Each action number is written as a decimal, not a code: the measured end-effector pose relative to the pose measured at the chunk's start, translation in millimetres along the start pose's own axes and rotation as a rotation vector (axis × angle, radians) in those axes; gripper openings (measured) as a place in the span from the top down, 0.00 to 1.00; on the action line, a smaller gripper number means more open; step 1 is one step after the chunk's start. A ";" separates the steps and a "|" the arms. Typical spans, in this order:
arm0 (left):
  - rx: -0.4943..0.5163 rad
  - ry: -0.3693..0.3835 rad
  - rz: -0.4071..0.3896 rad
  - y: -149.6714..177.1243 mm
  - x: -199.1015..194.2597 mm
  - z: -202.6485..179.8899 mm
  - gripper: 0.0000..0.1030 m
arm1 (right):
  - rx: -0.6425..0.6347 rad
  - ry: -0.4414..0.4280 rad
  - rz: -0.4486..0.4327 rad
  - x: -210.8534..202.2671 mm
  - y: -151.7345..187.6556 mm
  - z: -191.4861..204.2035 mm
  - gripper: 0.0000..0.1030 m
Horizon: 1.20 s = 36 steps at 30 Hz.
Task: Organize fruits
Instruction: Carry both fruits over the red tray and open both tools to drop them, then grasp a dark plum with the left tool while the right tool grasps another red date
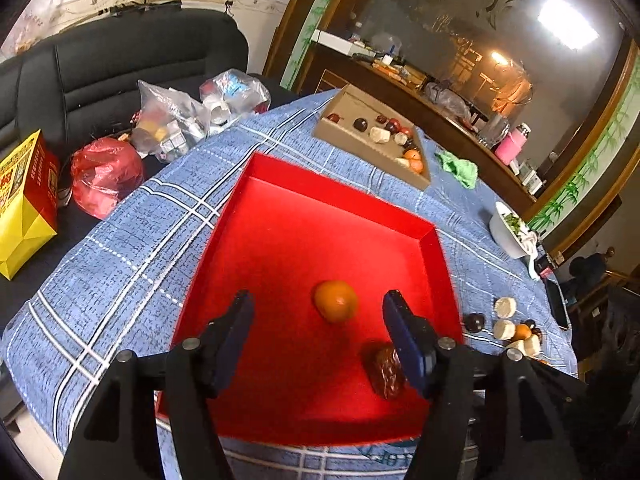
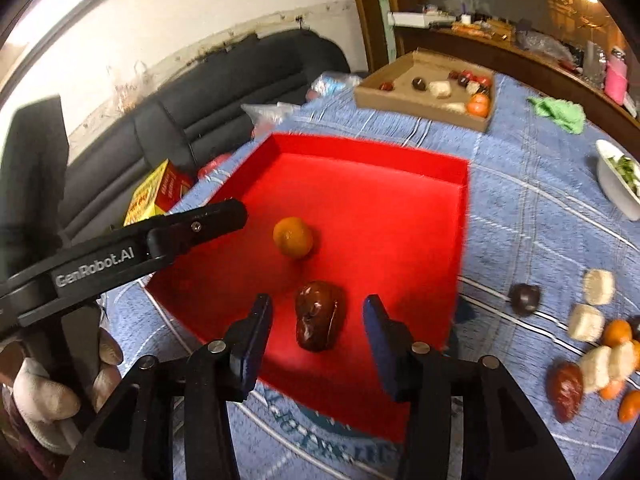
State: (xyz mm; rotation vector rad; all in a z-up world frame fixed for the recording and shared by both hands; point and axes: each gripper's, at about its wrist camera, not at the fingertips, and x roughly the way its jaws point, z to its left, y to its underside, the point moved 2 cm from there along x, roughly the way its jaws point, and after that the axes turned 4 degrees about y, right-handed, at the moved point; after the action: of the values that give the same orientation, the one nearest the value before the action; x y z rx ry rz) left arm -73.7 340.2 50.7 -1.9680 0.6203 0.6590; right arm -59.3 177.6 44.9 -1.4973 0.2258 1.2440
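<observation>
Where left gripper [image 2: 224,216] reads "GenRobot.AI", both grippers' fingers released over red tray [image 2: 400,160].

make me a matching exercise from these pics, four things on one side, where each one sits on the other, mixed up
Things:
1. round orange tangerine
2. wrinkled dark brown date
3. crumpled green cloth
4. white bowl of greens

Places:
A. on the blue checked tablecloth, beside the brown cardboard box
B. in the red tray, between the open left claw fingers
C. near the table's edge, right of the red tray
D. in the red tray, between the open right claw fingers

Pairs: 1-B, 2-D, 3-A, 4-C
</observation>
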 end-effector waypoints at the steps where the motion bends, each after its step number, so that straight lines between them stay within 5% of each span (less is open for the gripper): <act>1: 0.003 0.003 -0.006 0.4 -3.5 -3.6 0.33 | 0.007 0.005 -0.016 -7.6 2.4 -4.5 0.49; 7: 0.045 0.015 -0.021 5.5 -15.0 -33.2 0.30 | 0.085 0.075 -0.086 -64.6 34.8 -54.1 0.29; 13: 0.104 0.059 0.019 21.3 -2.8 -75.7 0.30 | 0.219 0.197 -0.081 -103.4 84.1 -126.8 0.28; 19: 0.180 0.110 0.095 43.7 18.3 -120.7 0.30 | 0.361 0.200 -0.093 -121.9 115.6 -175.9 0.29; 28: 0.286 0.152 0.191 47.4 55.0 -165.0 0.30 | 0.258 0.178 -0.046 -74.8 88.6 -163.1 0.29; 36: 0.410 0.087 0.319 42.3 131.0 -193.9 0.35 | 0.278 0.198 -0.005 -41.4 77.4 -162.6 0.45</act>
State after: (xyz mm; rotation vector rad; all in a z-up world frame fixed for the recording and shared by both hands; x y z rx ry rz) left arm 31.5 129.4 17.8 -1.5345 1.0487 0.5834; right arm -40.3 -1.0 1.4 -1.3757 0.5058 1.0134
